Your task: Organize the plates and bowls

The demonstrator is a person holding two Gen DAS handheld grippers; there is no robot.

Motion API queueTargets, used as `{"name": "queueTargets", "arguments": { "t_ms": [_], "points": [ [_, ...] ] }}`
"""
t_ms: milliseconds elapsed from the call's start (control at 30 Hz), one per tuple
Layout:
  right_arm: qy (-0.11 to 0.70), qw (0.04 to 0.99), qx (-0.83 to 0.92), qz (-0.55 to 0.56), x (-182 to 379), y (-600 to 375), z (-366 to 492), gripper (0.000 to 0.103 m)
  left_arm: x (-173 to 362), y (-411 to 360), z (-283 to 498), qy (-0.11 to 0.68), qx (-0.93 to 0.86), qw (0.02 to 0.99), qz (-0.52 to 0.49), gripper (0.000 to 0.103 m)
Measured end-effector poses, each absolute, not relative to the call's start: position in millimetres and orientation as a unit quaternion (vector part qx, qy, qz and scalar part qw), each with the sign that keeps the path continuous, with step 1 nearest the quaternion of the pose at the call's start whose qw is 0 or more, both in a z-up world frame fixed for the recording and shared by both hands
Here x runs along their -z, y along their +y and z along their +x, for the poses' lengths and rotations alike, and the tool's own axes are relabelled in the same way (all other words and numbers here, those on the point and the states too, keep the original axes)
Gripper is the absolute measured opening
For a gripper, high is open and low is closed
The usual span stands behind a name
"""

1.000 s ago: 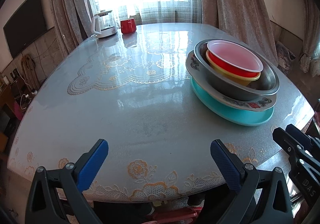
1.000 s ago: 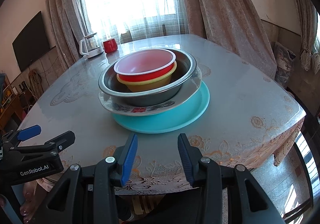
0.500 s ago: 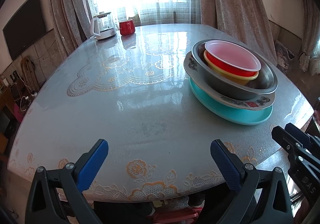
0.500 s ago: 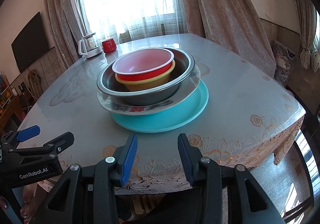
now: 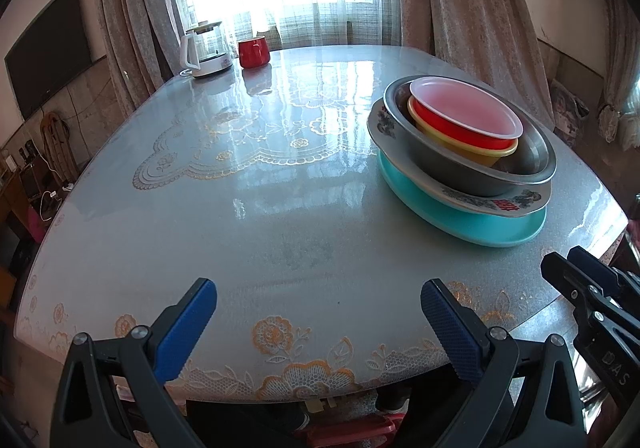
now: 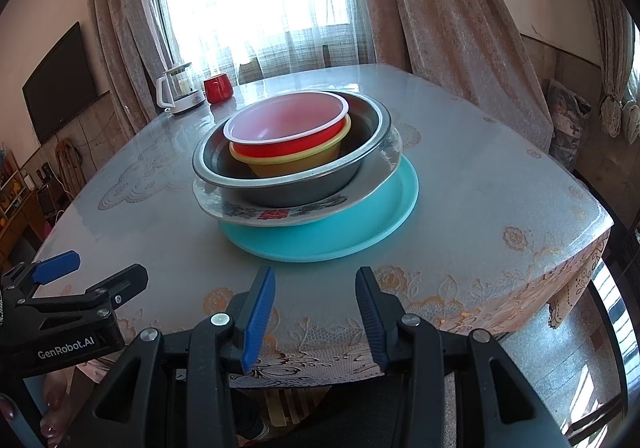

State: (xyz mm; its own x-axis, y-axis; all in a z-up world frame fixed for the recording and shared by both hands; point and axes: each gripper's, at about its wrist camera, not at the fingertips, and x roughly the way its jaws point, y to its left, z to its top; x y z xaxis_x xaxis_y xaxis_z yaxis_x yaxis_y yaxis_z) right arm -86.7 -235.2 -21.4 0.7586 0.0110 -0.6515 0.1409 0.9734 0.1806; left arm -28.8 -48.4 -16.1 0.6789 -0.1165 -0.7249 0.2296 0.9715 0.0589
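Most of the tabletop (image 5: 280, 215) lies bare: a wide open stretch runs from the near edge across the middle and left, up to the far left corner. There a kettle (image 5: 206, 49) and a red mug (image 5: 253, 52) stand side by side, closing that corner. On the right, one stack blocks the way: a teal plate (image 6: 352, 219) under a patterned plate (image 6: 280, 212), a steel bowl (image 6: 296, 171), and nested yellow and red bowls. A narrow strip stays free between the stack and the near edge.
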Motion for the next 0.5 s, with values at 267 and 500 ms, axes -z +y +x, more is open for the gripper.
{"name": "queueTargets", "arguments": {
  "t_ms": [267,500],
  "points": [
    [0.347,0.931,0.034,0.108,22.6,-233.7,-87.0,0.042,17.6,-49.0,-27.2,0.390,0.094,0.913,0.073,0.103],
    [0.348,0.930,0.034,0.110,23.4,-234.1,-87.2,0.042,17.6,-50.0,-28.5,0.389,0.098,0.913,0.074,0.103]
  ]
}}
